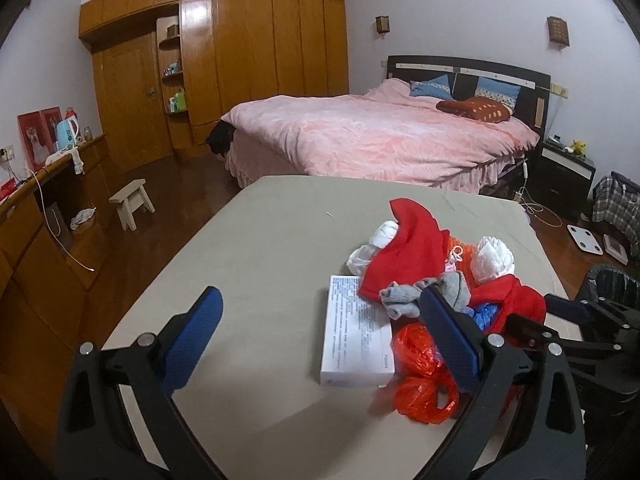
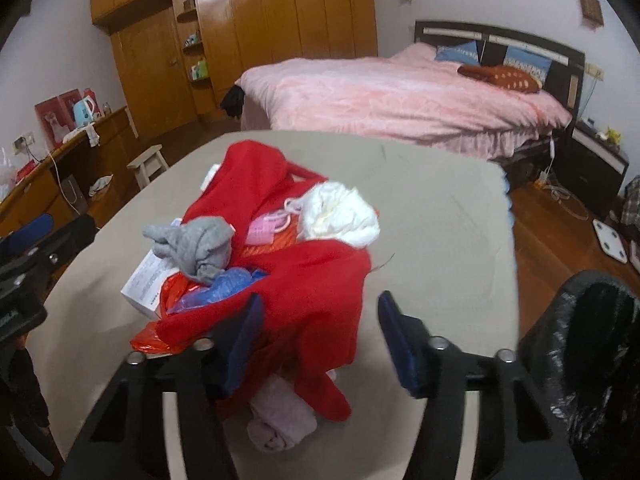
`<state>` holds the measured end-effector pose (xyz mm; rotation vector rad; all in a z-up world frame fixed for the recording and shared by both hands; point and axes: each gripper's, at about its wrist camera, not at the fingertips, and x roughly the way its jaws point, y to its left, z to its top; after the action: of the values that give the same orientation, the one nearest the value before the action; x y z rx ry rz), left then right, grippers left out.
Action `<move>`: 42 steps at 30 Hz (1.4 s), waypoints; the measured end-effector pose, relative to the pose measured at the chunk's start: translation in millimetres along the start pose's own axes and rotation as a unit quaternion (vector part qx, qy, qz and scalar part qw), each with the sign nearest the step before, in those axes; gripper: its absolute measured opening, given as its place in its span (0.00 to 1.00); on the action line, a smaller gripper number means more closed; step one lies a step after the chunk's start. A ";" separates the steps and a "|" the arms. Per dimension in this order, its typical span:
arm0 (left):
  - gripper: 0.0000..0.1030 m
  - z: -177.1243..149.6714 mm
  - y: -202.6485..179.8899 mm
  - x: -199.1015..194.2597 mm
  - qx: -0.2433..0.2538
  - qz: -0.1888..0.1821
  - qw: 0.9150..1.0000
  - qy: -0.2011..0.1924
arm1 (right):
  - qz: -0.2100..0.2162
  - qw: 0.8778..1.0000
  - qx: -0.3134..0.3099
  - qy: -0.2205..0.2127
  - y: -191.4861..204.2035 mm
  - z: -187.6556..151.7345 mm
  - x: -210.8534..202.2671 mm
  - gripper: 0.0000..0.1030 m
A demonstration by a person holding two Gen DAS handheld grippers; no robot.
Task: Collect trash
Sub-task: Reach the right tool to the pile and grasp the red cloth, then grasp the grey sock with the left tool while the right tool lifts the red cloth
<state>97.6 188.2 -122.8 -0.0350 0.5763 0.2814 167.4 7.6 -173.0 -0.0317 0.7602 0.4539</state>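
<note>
a heap of cloth, bags and paper (image 2: 280, 248) lies on the table (image 1: 248, 248), toward its right side in the left wrist view. a flat box (image 1: 356, 340) lies at the heap's left edge, partly under it. a bin (image 2: 592, 340) stands right of the table. behind the table is a bed (image 1: 380, 136), a wardrobe (image 1: 248, 60) behind that, and a stool (image 1: 132, 204) on the floor to the left.

Crinkly glossy plastic bag (image 1: 420, 376), matt tablecloth (image 1: 260, 248)

trash pile (image 2: 280, 256) heaped on table: red cloth, grey sock, crumpled white tissue, red plastic bag, white box; black-lined bin (image 2: 592, 344) beside
</note>
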 end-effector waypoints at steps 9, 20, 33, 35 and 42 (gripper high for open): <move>0.93 -0.1 -12.7 -1.0 0.012 -0.020 1.000 0.000 | 0.057 0.998 -0.005 -0.008 -0.8 4.7 -19.4 0.08; 0.72 0.5 -46.3 13.8 0.027 -0.063 0.998 0.012 | 0.043 0.999 0.015 -0.017 -24.0 12.7 -29.4 0.05; 0.36 -6.7 -75.0 48.7 0.056 -0.078 0.994 0.043 | 0.044 0.999 0.024 -0.012 -32.6 13.0 -23.4 0.05; 0.25 -7.3 -76.5 46.2 0.062 -0.081 0.994 0.039 | 0.046 0.999 0.024 -0.012 -32.0 13.0 -23.9 0.05; 0.01 -4.9 -73.6 32.3 0.055 -0.096 0.994 0.026 | 0.051 0.998 0.018 -0.018 -27.3 14.8 -28.4 0.05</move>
<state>140.9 125.1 -147.8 0.0086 0.6350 0.0618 170.3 -25.2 -146.8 0.0486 0.7370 0.5371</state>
